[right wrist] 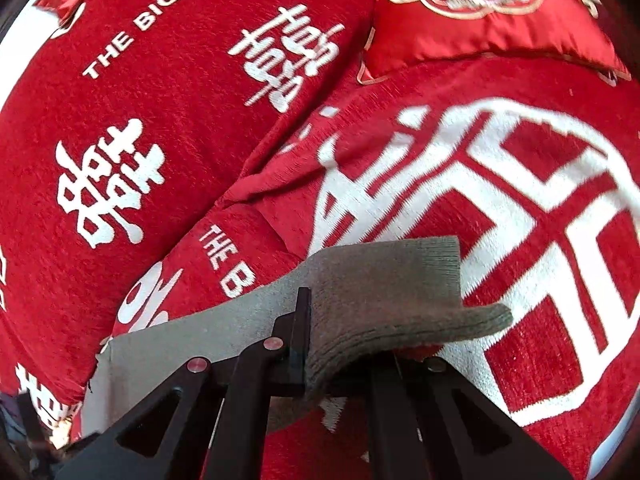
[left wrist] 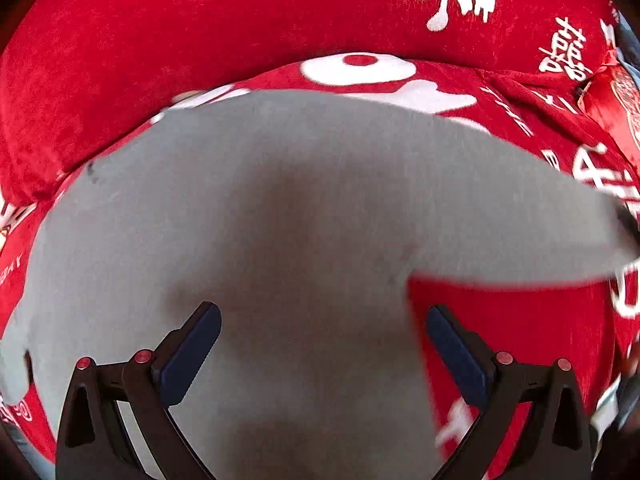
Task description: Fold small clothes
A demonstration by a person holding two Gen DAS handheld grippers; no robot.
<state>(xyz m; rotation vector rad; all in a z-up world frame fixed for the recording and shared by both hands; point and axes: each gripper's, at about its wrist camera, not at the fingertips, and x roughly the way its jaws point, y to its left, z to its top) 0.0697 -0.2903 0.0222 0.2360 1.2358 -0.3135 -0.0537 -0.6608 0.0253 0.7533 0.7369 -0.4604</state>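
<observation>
Nearest the left camera, the left gripper stands wide open, its two dark blue pads far apart and empty, hovering over the grey cloth; whether the fingertips touch the fabric cannot be told. Left view: the cloth spreads flat and broad under the jaws, smooth, one arm of it reaching off to the right edge of the frame, blurred there. It lies on a red cover printed with white characters. Beyond it rises a red cushion in the same print. Right view: the right gripper is closed on the cloth, the fabric pinched between the black fingers and bunched into several stacked layers at the grip. Only this view shows the knit: ribbed band along the far edge, fine ridges at the fold, a stiff flap standing up past the jaws. A flat grey part trails off lower left onto the cover, which here carries a large white block character and the letters "THE B". Farther back, the cushion reads "THE BIGDAY" with white double-happiness signs. At the top right a satin pillow with gold embroidery rests against it.
</observation>
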